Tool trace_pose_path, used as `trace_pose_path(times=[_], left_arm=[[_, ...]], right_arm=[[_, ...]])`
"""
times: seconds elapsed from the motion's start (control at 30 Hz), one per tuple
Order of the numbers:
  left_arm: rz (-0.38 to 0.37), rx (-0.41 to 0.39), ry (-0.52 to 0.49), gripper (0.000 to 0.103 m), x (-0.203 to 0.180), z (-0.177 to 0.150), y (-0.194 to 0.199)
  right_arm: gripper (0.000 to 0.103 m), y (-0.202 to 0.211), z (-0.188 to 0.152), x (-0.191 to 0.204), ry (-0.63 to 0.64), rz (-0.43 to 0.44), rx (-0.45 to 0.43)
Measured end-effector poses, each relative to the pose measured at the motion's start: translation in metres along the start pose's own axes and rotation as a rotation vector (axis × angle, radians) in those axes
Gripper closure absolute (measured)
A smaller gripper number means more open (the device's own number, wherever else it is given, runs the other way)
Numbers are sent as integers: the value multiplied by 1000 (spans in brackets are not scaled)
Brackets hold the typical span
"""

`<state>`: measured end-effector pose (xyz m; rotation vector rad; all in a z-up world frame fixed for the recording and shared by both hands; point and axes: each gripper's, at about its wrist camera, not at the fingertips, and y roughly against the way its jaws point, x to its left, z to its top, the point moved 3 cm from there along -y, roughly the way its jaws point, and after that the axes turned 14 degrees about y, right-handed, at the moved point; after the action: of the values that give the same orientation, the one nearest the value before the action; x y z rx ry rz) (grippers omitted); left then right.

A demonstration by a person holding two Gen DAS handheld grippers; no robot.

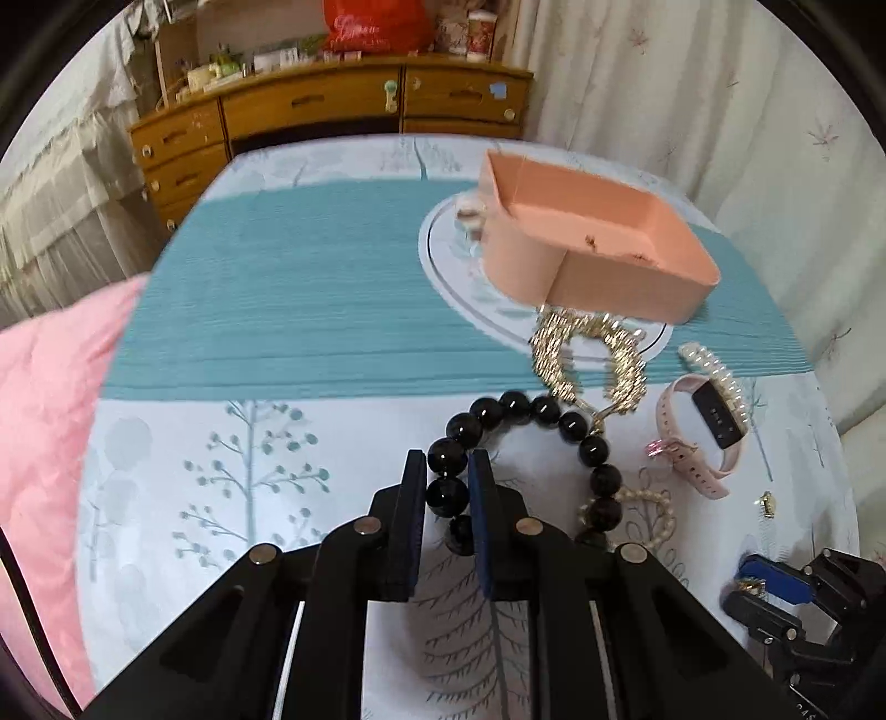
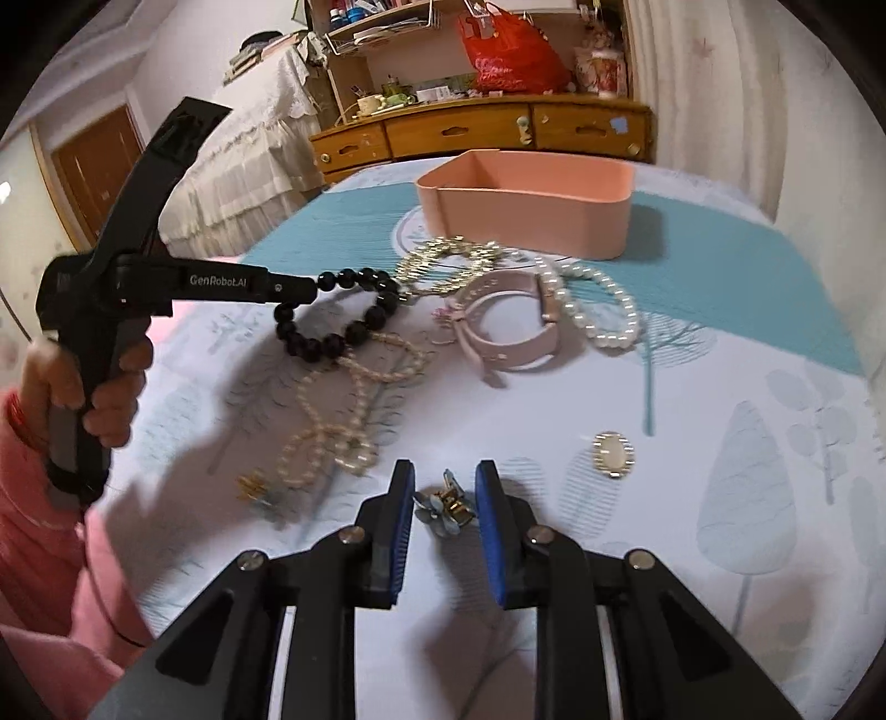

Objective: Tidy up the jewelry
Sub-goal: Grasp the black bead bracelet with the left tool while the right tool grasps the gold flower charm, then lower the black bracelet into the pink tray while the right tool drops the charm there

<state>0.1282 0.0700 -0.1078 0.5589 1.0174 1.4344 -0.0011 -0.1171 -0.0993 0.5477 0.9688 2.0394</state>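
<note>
My left gripper is shut on the black bead bracelet, gripping beads between its pads; it also shows in the right wrist view holding the bracelet. My right gripper has its jaws around a small blue flower earring, a slight gap on each side; it appears in the left wrist view. A pink box sits beyond. A gold chain, pink watch, pearl bracelet, pearl necklace and oval brooch lie on the cloth.
A second small earring lies left of my right gripper. A wooden dresser with clutter and a red bag stands behind the table. A pink-sleeved arm is at the left. Curtains hang at the right.
</note>
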Motion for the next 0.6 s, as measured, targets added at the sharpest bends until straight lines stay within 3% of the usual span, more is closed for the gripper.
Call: trace_pose_path(times=[0.3,0.6], left_arm=[[-56,-132,-66,90,-24,14,64],[-118,-241,-113,90,-53,48,109]], right_arm=[[81,8,37,-1,-40,143,-49],[81,47,104,-15,40,89,-199]])
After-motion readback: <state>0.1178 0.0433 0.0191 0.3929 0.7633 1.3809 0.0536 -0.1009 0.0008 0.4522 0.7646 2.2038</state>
